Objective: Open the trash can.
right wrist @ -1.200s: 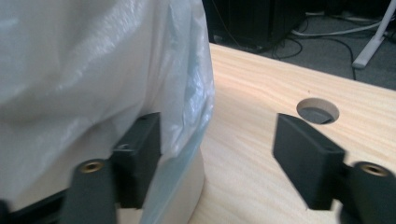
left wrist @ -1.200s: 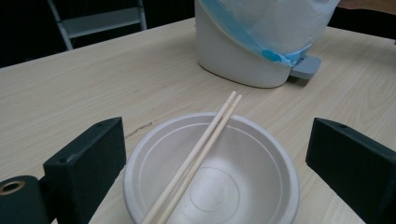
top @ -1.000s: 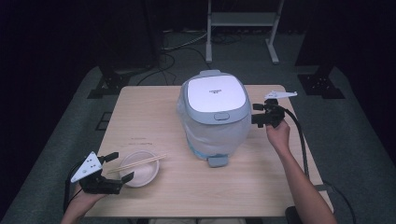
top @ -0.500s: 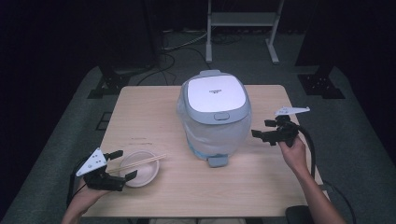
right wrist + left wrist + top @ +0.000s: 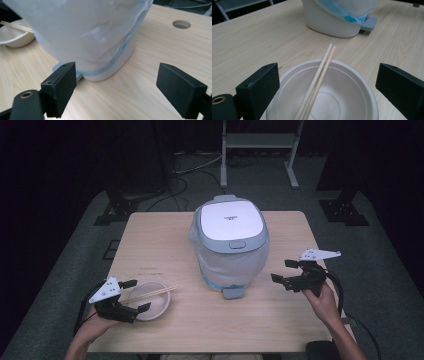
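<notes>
A white and grey rice cooker (image 5: 231,237) with its lid down stands mid-table, its body wrapped in clear plastic (image 5: 82,32). A white bowl (image 5: 150,301) sits at the front left with a pair of chopsticks (image 5: 317,82) laid across its rim. My left gripper (image 5: 134,296) is open at the bowl's left edge, jaws to either side of the bowl (image 5: 324,95) in the left gripper view. My right gripper (image 5: 286,271) is open to the right of the cooker, a little off the table, pointing at the cooker's lower body (image 5: 110,65).
The wooden table (image 5: 165,240) has a round hole (image 5: 181,24) near the cooker's far side. A grey tab (image 5: 232,292) sticks out at the cooker's front base. A metal stand (image 5: 257,142) and cables lie on the floor behind.
My right gripper has moved from beside the cooker's lid down and toward the table's front right. My left gripper has edged slightly toward the bowl.
</notes>
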Motion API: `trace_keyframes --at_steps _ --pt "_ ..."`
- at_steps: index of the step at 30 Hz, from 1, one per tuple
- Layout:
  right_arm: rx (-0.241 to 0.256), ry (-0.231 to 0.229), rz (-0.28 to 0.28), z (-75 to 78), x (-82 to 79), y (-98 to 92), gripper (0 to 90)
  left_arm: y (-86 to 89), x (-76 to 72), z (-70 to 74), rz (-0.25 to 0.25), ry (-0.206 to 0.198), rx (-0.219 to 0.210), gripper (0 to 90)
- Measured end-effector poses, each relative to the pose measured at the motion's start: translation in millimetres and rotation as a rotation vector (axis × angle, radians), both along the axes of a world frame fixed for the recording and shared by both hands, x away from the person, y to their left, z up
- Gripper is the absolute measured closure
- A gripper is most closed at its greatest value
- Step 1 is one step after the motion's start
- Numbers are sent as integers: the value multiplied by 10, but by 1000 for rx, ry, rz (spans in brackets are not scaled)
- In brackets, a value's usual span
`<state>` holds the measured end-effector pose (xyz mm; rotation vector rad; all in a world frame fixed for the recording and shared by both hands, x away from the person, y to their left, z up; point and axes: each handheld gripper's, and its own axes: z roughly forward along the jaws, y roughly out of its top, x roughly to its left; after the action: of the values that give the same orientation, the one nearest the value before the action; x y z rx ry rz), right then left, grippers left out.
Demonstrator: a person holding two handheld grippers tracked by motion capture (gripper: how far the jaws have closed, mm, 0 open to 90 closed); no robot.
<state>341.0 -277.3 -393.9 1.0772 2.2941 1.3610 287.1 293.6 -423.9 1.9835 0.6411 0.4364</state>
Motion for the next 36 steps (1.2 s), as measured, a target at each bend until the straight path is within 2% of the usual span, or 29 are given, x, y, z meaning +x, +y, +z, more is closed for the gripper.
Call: trace_keyframes --at_steps 3,5,11,13,16,21,27,32,36 --pt "6 -11 16 -24 -66 4 152 -8 37 4 -13 0 19 55" --pt "-10 -7 16 -50 -93 13 152 -7 60 8 -22 3 27 77" --pt "-11 5 56 -125 -157 21 152 -17 153 -23 -49 17 83 151" --pt "-15 5 65 -136 -173 32 152 -20 179 -44 -72 28 96 228" --pt "-10 6 78 -142 -191 40 152 -20 226 -75 -88 51 128 281" --pt "6 12 87 -141 -213 44 152 -5 293 -102 -108 88 153 394" --pt "1 23 130 -190 -231 144 152 -16 359 -112 -129 124 186 516" --pt "-2 23 160 -218 -237 224 152 -50 402 -113 -141 145 217 553" --pt "-6 14 175 -225 -259 274 158 -68 429 -119 -151 157 223 575"
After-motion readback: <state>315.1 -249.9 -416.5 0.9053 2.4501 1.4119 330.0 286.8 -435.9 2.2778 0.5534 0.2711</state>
